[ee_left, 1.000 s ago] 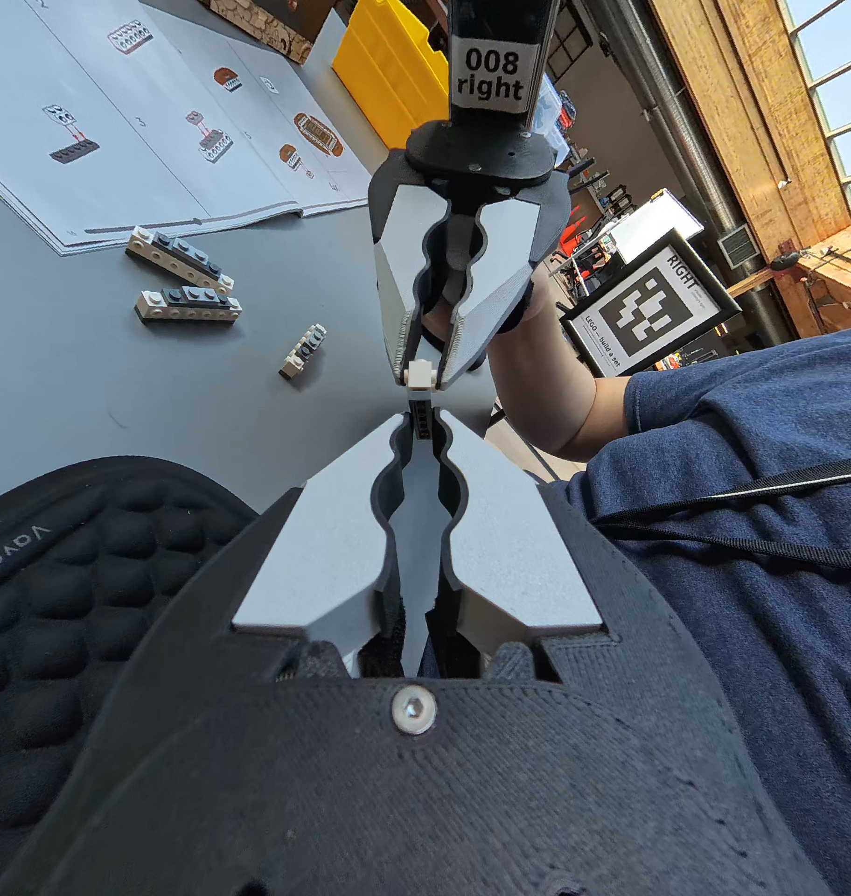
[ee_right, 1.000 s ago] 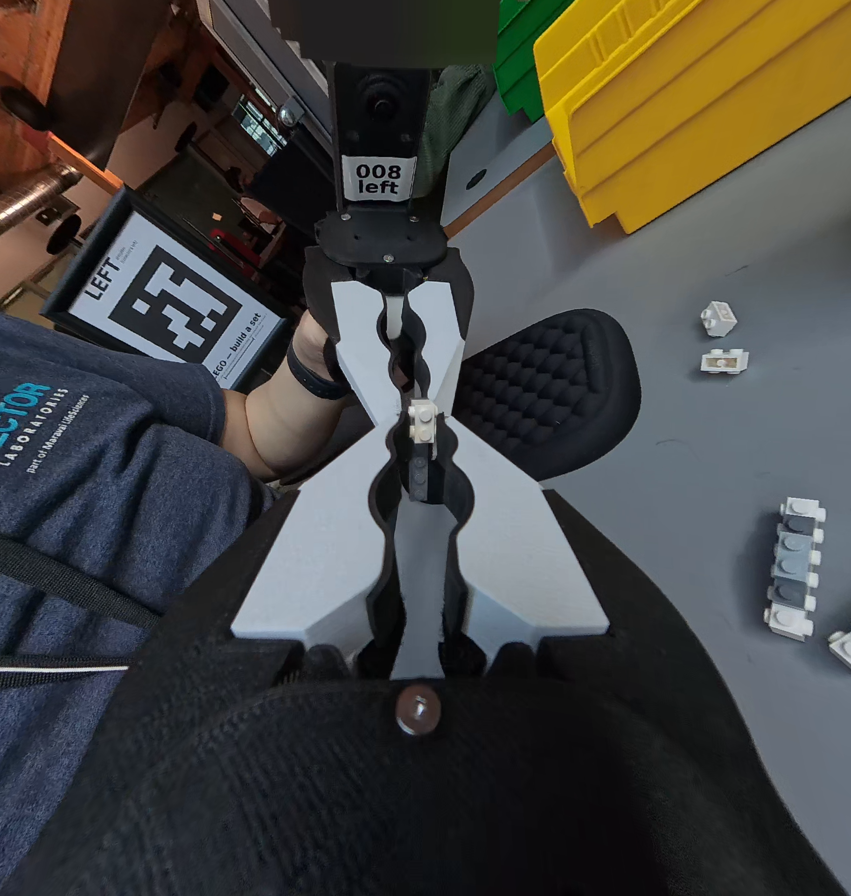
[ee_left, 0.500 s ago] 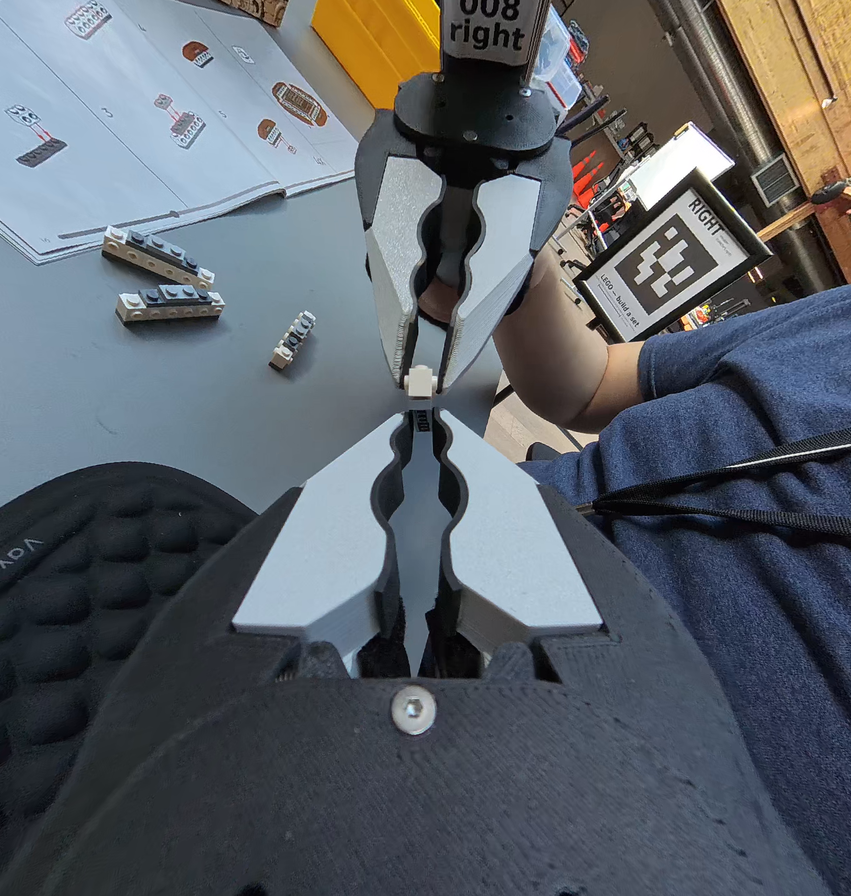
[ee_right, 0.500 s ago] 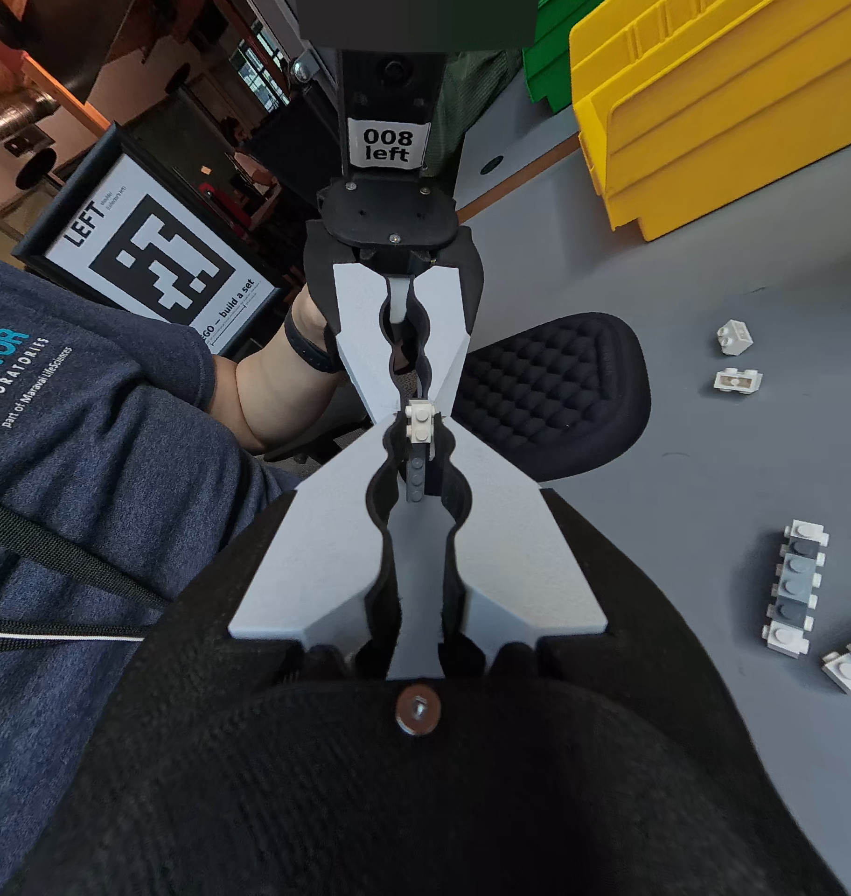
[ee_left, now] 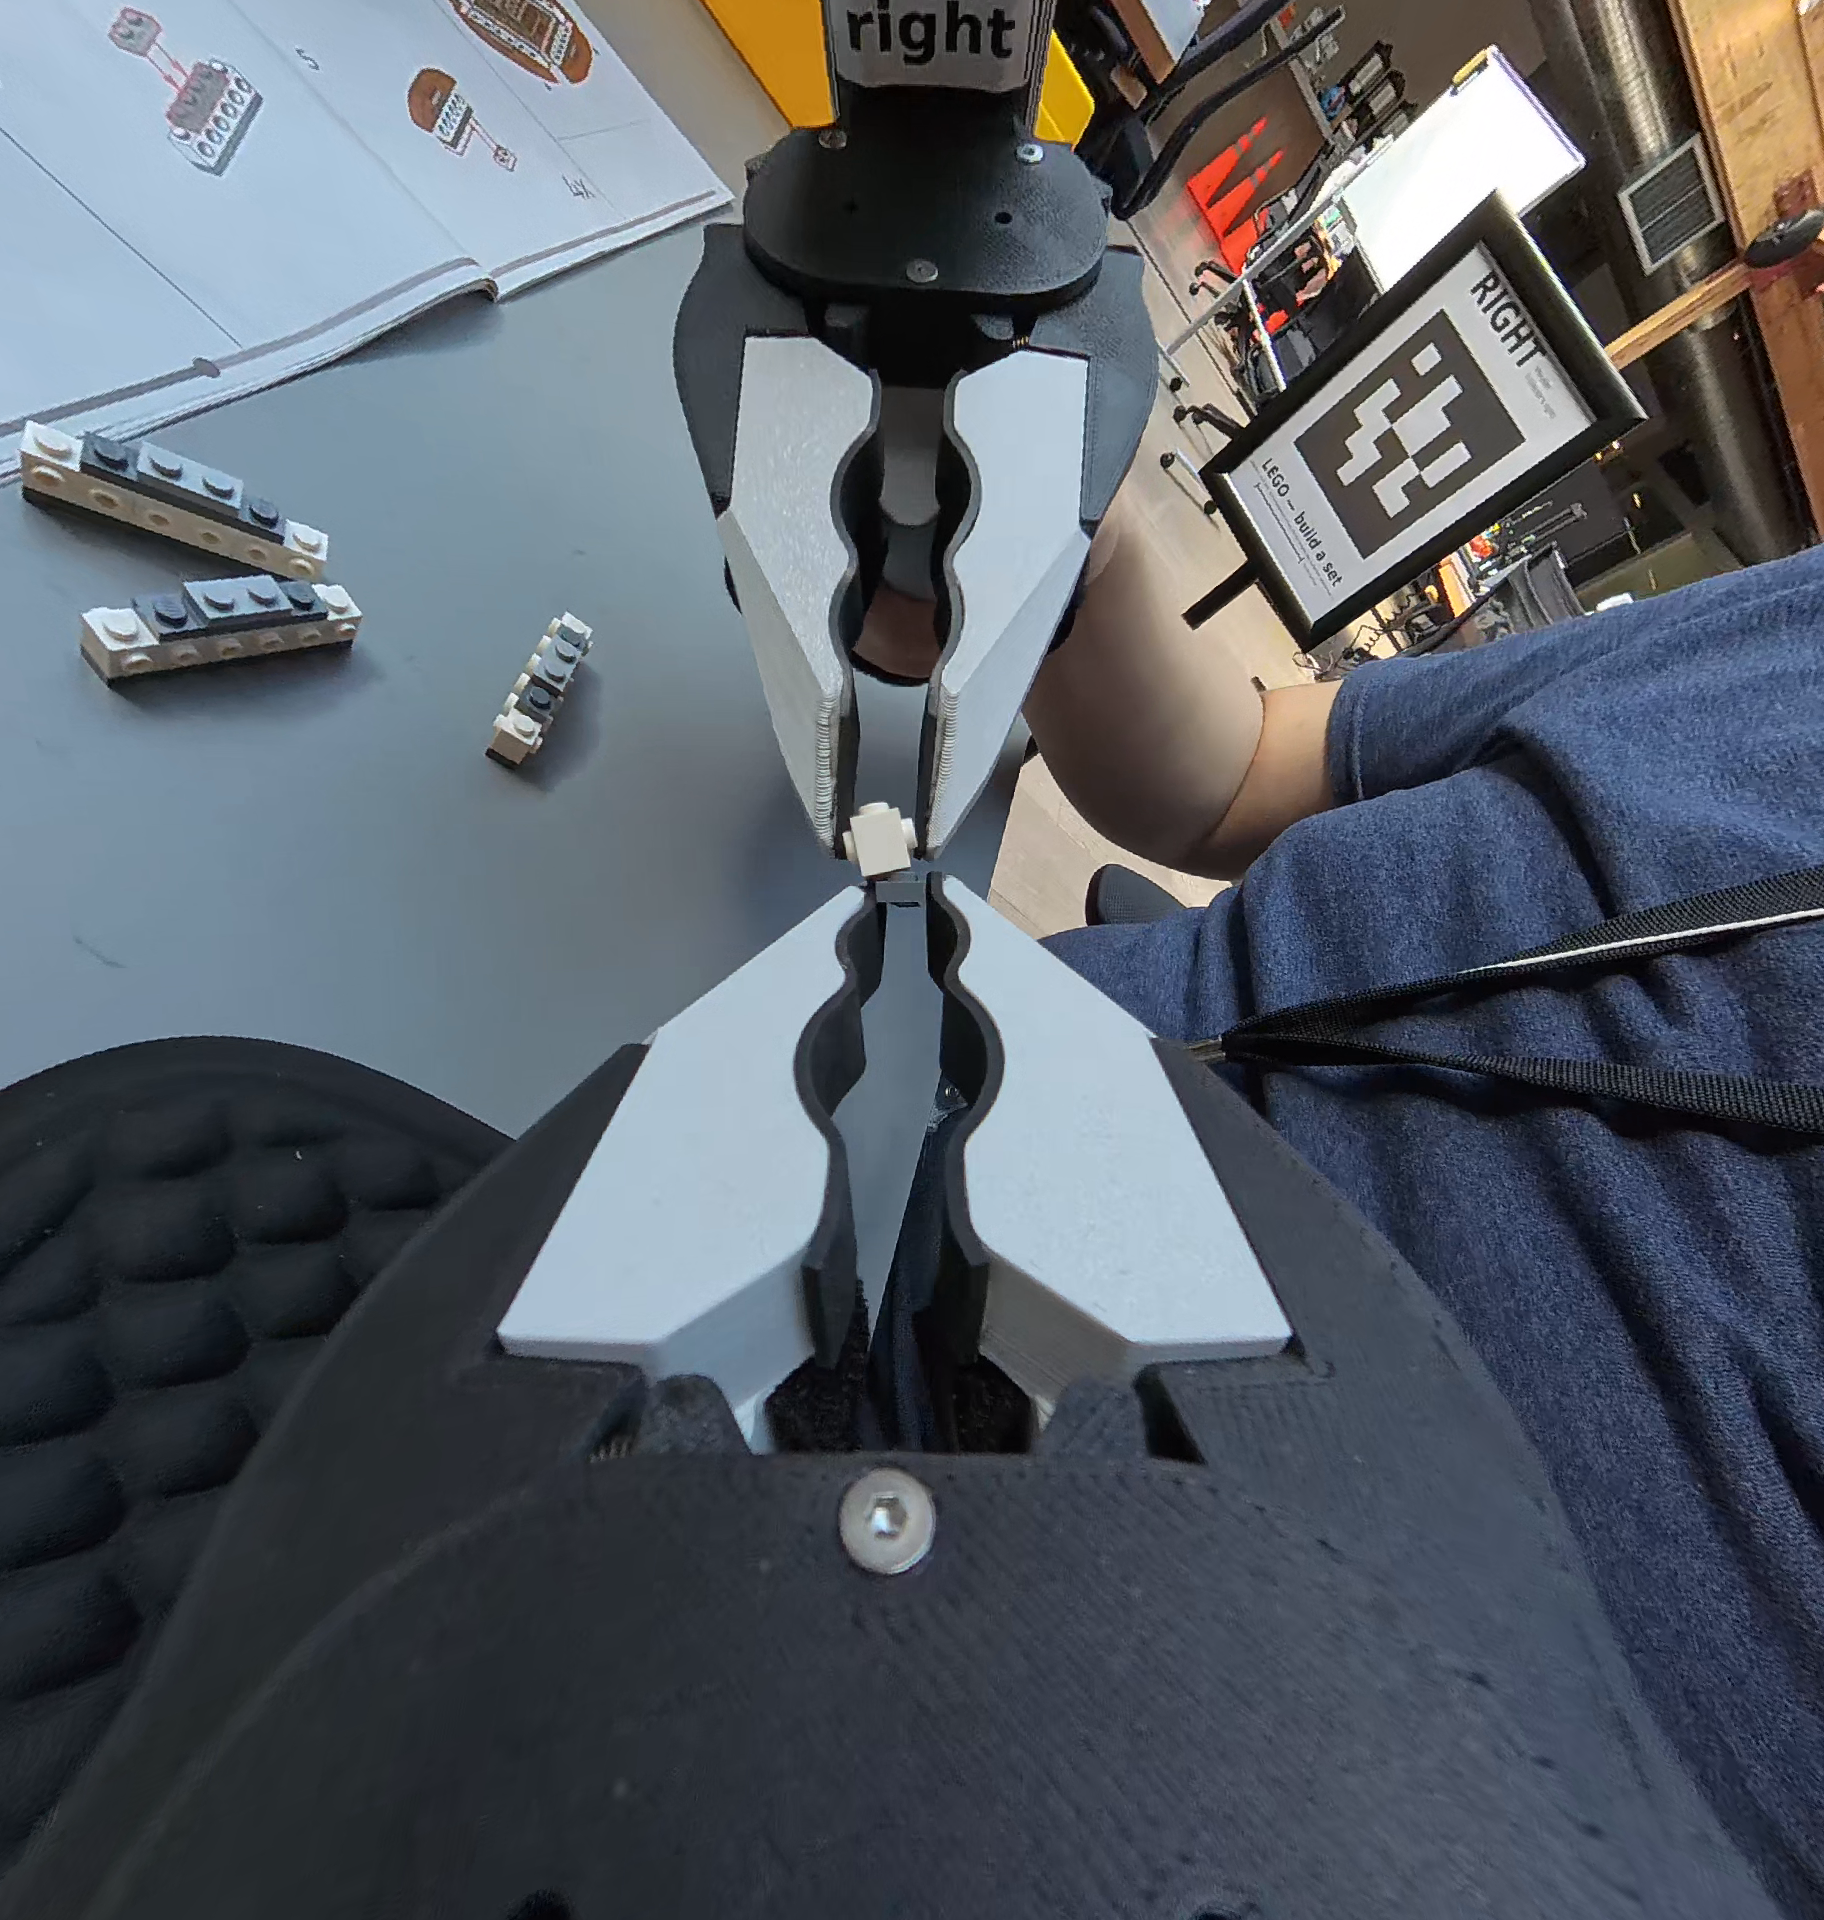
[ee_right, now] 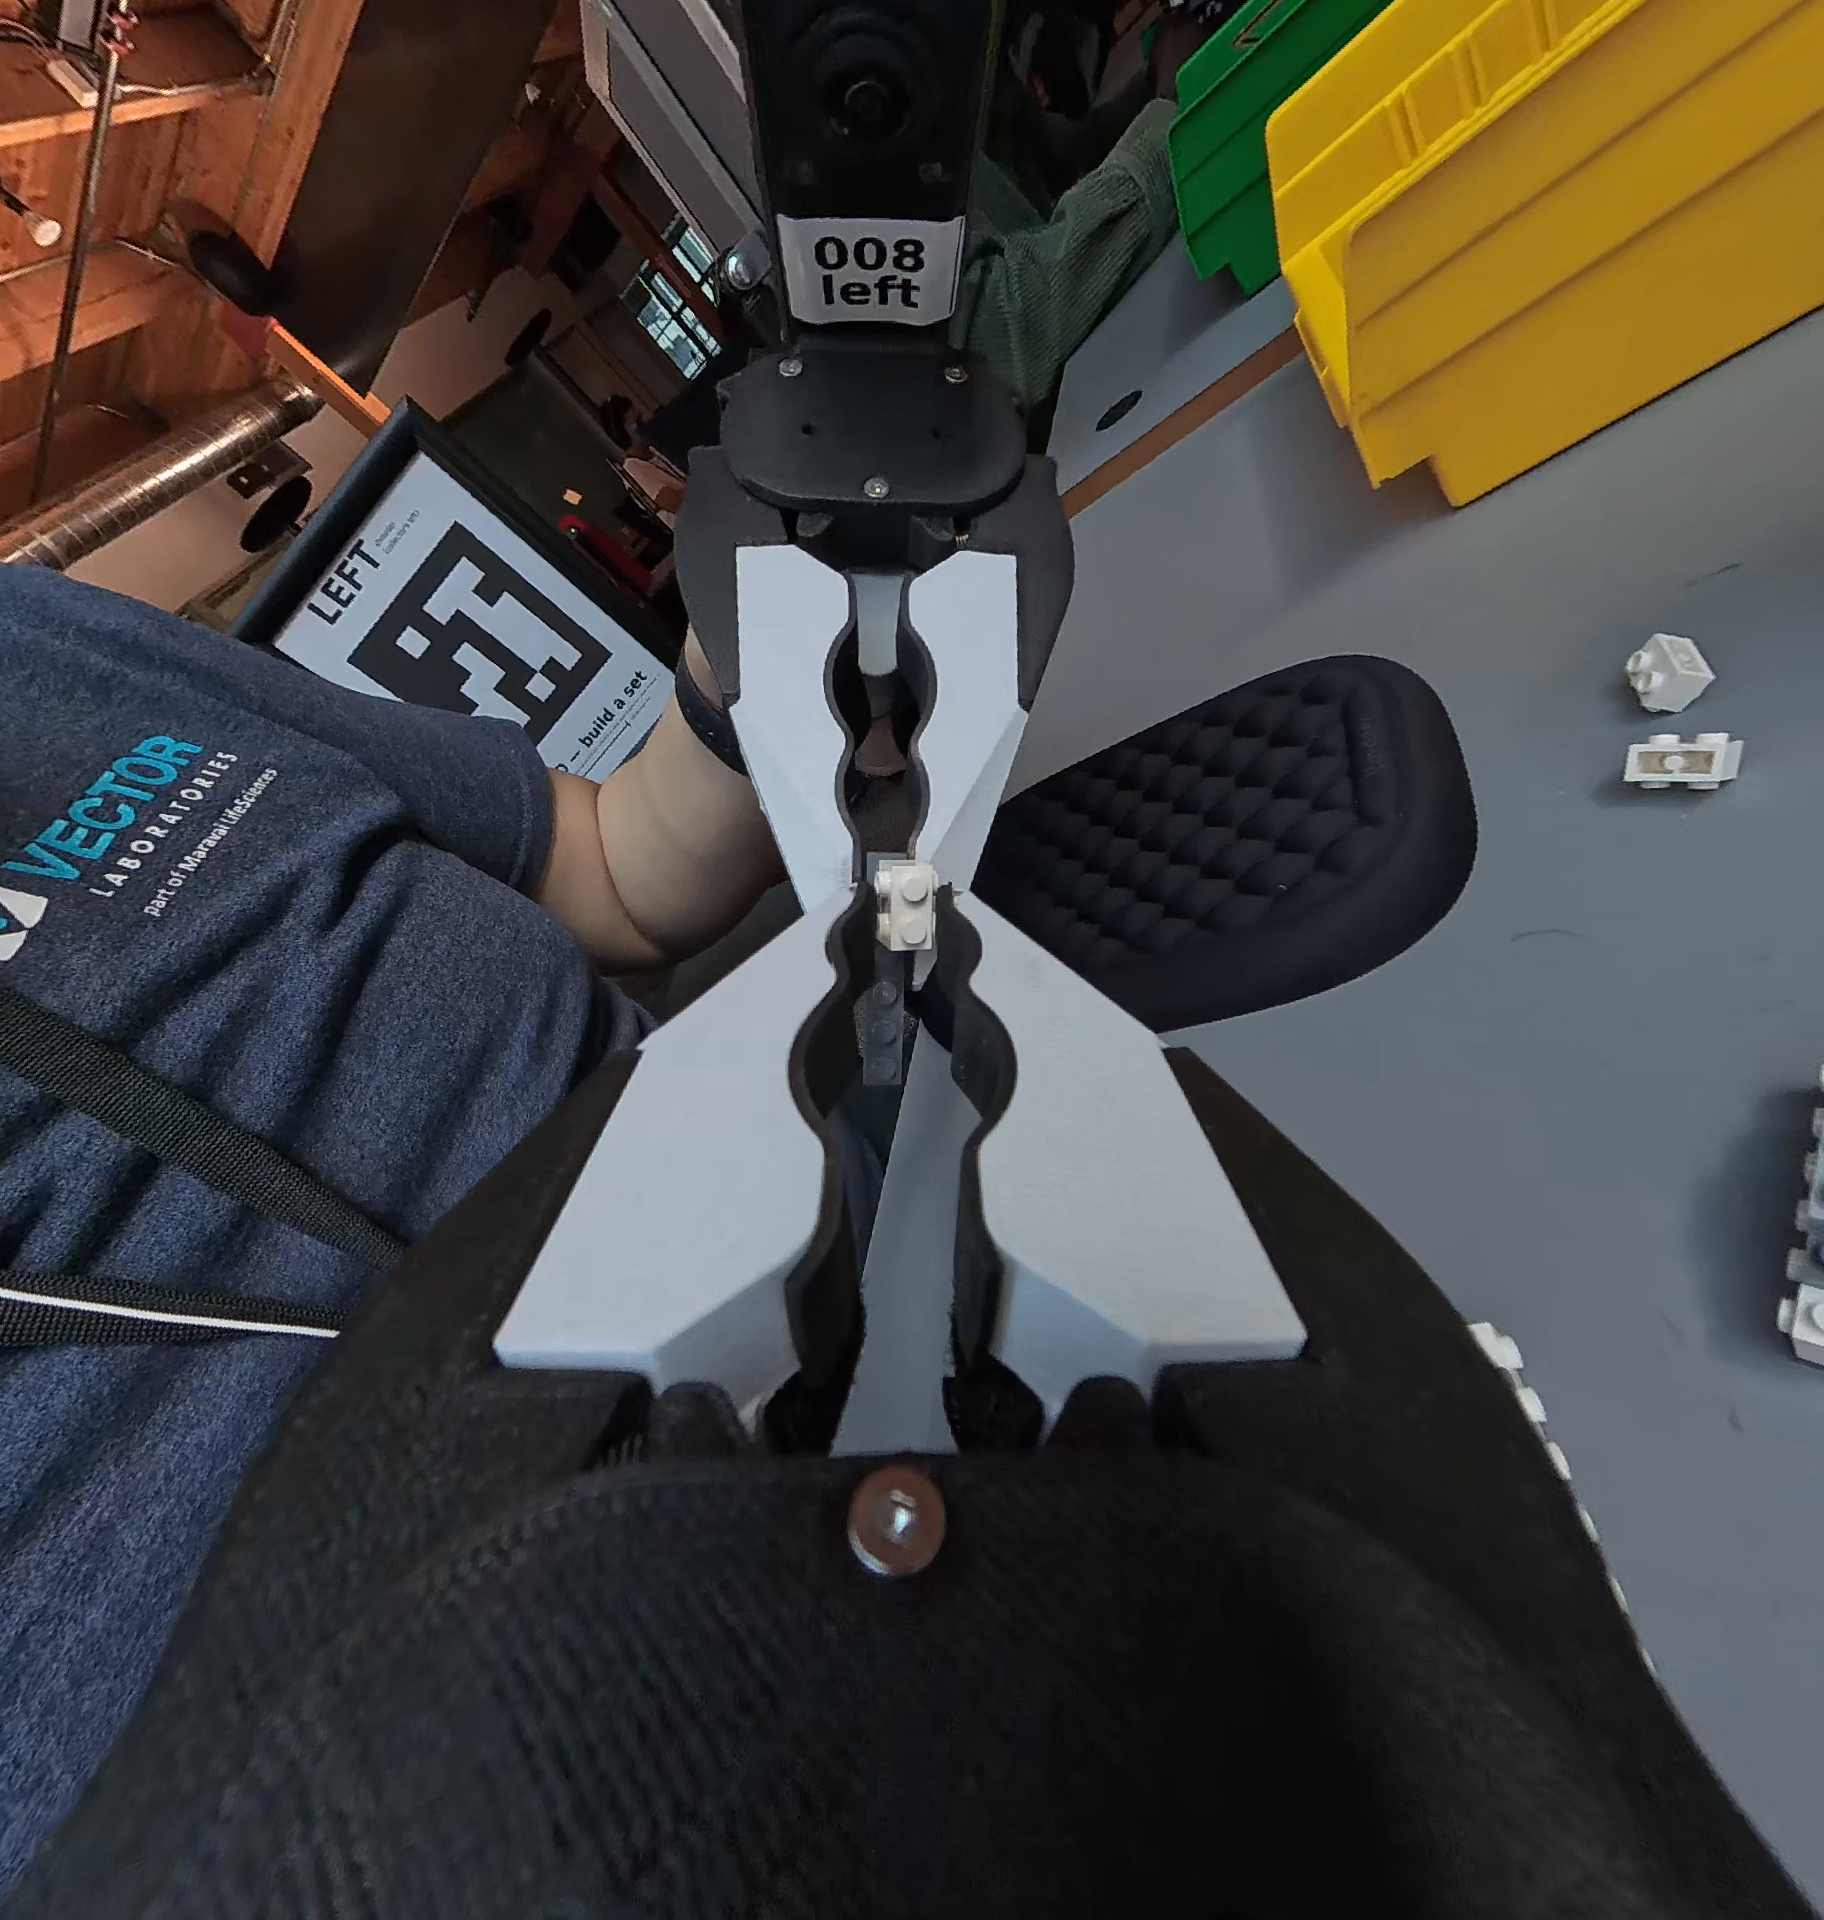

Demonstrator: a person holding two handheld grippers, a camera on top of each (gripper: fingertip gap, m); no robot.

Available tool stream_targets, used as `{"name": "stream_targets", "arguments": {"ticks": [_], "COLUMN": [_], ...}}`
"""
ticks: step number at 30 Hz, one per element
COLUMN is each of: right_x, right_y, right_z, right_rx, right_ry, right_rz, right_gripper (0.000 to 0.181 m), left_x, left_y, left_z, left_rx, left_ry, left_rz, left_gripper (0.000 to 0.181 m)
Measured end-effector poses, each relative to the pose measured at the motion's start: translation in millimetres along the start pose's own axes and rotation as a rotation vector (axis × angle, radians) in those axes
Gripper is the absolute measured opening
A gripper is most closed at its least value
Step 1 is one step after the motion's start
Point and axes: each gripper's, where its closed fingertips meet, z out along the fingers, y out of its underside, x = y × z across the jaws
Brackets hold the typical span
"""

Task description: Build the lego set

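I hold my two grippers tip to tip above the edge of the grey table (ee_left: 264,883), in front of my blue shirt. My left gripper (ee_left: 895,902) is clamped on a thin dark grey plate (ee_left: 900,889), which runs back between its fingers; from the right wrist view the same plate (ee_right: 883,1029) shows its row of studs. My right gripper (ee_left: 880,831) pinches a small white brick (ee_left: 880,837), and that brick sits against the front end of the dark plate, touching it. In the right wrist view the white brick (ee_right: 906,906) shows two studs on its face. On the table to my left lie two long black-and-white assemblies (ee_left: 175,499) (ee_left: 222,629) and a shorter grey-and-white strip (ee_left: 541,688), just below the open instruction booklet (ee_left: 264,156). A black padded wrist rest (ee_left: 160,1247) lies near me. Off to the right, two loose white bricks (ee_right: 1672,673) (ee_right: 1682,762) lie apart, near a yellow bin (ee_right: 1573,229).
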Motion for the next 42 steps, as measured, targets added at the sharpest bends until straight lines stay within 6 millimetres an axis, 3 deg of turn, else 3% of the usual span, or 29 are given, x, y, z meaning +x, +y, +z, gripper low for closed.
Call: {"name": "stream_targets", "arguments": {"ticks": [20,33,42], "right_x": [5,10,16], "right_y": [-6,12,7], "right_z": [-14,-21,-22], "right_rx": [0.061,-0.080,-0.077], "right_ry": [0.125,0.209,0.274], "right_rz": [-0.080,-0.062,-0.055], "right_gripper": [0.009,0.009,0.010], "left_x": [-5,-8,-15], "left_y": [-14,-23,-27], "left_z": [6,-4,-5], "left_rx": [0.116,0.210,0.270], "left_ry": [0.020,0.001,-0.026], "left_rz": [-0.033,-0.020,-0.069], "left_gripper": [0.006,0.006,0.005]}}
